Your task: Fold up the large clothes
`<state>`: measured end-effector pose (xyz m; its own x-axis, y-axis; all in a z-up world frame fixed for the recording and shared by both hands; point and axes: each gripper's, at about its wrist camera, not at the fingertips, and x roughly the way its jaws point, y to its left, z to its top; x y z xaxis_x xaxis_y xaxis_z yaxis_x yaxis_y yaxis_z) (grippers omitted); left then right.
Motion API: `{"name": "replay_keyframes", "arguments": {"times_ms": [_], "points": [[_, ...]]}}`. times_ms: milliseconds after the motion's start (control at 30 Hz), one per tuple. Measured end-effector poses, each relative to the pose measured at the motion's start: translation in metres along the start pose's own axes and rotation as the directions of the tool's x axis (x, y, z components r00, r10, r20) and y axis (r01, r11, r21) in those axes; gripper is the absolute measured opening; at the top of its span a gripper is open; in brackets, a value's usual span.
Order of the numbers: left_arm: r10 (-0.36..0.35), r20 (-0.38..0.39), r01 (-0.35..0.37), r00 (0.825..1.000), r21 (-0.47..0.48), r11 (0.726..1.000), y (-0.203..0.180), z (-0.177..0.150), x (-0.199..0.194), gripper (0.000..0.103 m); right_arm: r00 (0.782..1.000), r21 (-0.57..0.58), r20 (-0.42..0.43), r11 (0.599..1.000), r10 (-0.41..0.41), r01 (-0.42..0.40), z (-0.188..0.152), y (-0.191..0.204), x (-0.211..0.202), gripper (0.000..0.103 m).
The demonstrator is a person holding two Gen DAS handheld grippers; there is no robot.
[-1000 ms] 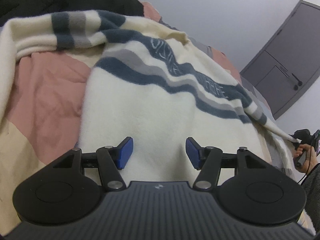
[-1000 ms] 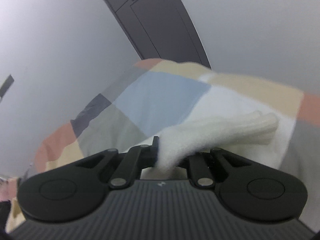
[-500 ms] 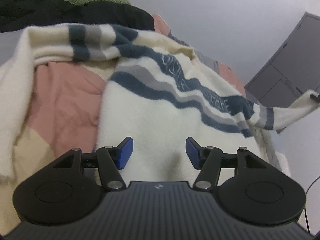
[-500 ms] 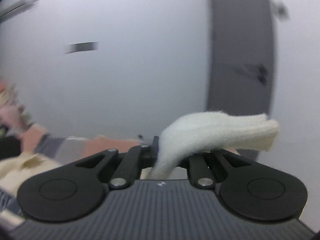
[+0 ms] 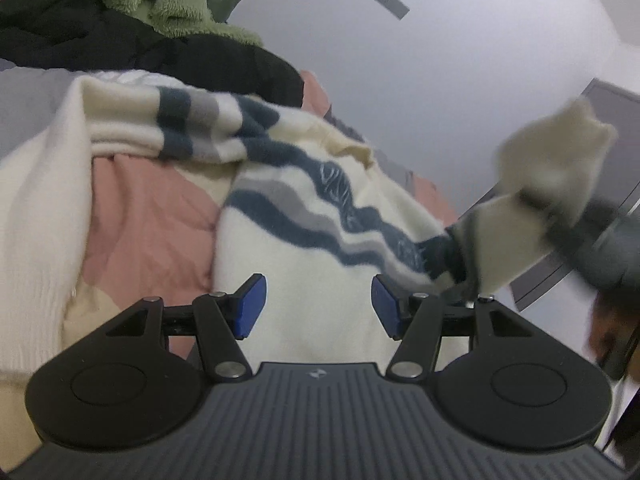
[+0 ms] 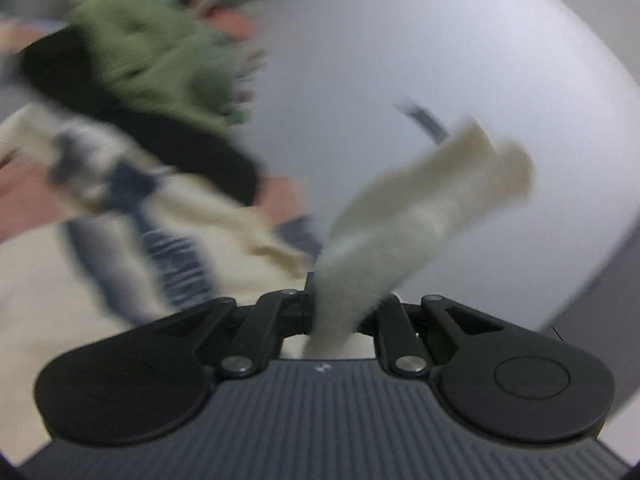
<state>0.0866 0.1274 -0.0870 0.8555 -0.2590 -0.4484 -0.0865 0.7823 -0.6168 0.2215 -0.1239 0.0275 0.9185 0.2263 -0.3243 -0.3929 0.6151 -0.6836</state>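
My left gripper (image 5: 318,308) is right in front of me with its blue pads (image 5: 251,306) set apart, and nothing is between them. It hangs just over the sweater (image 5: 304,264), which is cream with wavy blue and gray stripes. The sweater lies spread out on the bed (image 5: 136,216), on a bedcover with pink and tan patches. One sleeve is folded across the top of the sweater, over on the left side.

My right gripper (image 6: 338,312) is pinched tight on the end of the other sleeve (image 6: 420,216). The cream cuff sticks up past the closed jaws and flops to the right. From my left camera, that sleeve is lifted off the bed on the right side, and it stretches from the sweater's body up to my right gripper (image 5: 536,204), which looks blurry there.

Farther back, at the head of the bed, a black coat (image 5: 132,52) lies in a heap. A fuzzy green thing (image 5: 176,4) sits on top of it. Behind all that is a plain gray wall (image 5: 460,60), with a dark door (image 5: 560,272) on the far right.
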Motion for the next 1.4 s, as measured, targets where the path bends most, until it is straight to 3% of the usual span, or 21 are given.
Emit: {"name": "replay_keyframes", "arguments": {"times_ms": [200,367,400,500,533,567,667,767,867,933,1067,1133,1267,1367,1400], "points": [[-0.046,0.042,0.049,0.998,-0.071,0.996,0.018,0.009,-0.009,0.064,0.978,-0.022,-0.067,0.980,0.198,-0.200,-0.006,0.101,-0.001,0.012],[-0.092,0.071,0.100,0.993,-0.113,0.989,0.028,0.013,-0.018,0.064,0.955,-0.001,-0.143,0.965,0.260,-0.263,-0.022,0.140,0.006,0.017],[-0.101,0.077,0.109,0.992,-0.111,0.988,0.028,0.014,-0.019,0.064,0.952,0.010,-0.149,0.963,0.266,-0.268,-0.025,0.142,0.003,0.020],[-0.120,0.066,0.125,0.991,-0.087,0.988,0.023,0.014,-0.018,0.064,0.929,0.118,-0.154,0.940,0.336,-0.320,-0.029,0.128,-0.002,0.043],[-0.122,0.055,0.126,0.991,-0.076,0.989,0.020,0.013,-0.016,0.064,0.918,0.169,-0.150,0.925,0.367,-0.342,-0.034,0.121,-0.008,0.056],[-0.118,0.046,0.121,0.992,-0.064,0.991,0.017,0.012,-0.014,0.064,0.900,0.231,-0.147,0.899,0.411,-0.373,-0.037,0.112,-0.011,0.062],[-0.105,0.024,0.105,0.994,-0.024,0.994,0.007,0.006,-0.009,0.064,0.861,0.371,-0.119,0.826,0.495,-0.424,-0.054,0.088,-0.031,0.062],[-0.088,0.014,0.088,0.996,0.012,0.996,-0.003,-0.002,-0.003,0.064,0.853,0.492,-0.050,0.756,0.519,-0.431,-0.072,0.060,-0.045,0.062],[-0.066,0.014,0.065,0.998,0.042,0.997,-0.010,-0.007,0.003,0.064,0.866,0.633,0.007,0.668,0.499,-0.390,-0.095,0.025,-0.045,0.062],[-0.063,0.012,0.062,0.998,0.059,0.996,-0.012,-0.008,0.006,0.064,0.889,0.703,0.017,0.627,0.458,-0.336,-0.110,0.004,-0.036,0.062],[-0.058,0.002,0.058,0.998,0.081,0.995,-0.016,-0.011,0.016,0.064,0.951,0.781,-0.088,0.613,0.297,-0.119,-0.132,-0.028,0.007,0.062],[-0.075,0.000,0.074,0.997,0.088,0.993,-0.015,-0.011,0.019,0.064,0.968,0.816,-0.150,0.578,0.202,0.006,-0.144,-0.042,0.032,0.062],[-0.081,0.008,0.080,0.997,0.103,0.992,-0.014,-0.011,0.025,0.064,0.956,0.869,-0.258,0.467,0.139,0.166,-0.172,-0.064,0.082,0.062],[-0.079,0.006,0.077,0.997,0.115,0.990,-0.014,-0.011,0.033,0.064,0.951,0.918,-0.246,0.360,0.187,0.166,-0.190,-0.067,0.109,0.062],[-0.078,0.001,0.077,0.997,0.119,0.990,-0.014,-0.012,0.035,0.064,0.950,0.925,-0.232,0.350,0.210,0.149,-0.192,-0.066,0.116,0.062]]}}
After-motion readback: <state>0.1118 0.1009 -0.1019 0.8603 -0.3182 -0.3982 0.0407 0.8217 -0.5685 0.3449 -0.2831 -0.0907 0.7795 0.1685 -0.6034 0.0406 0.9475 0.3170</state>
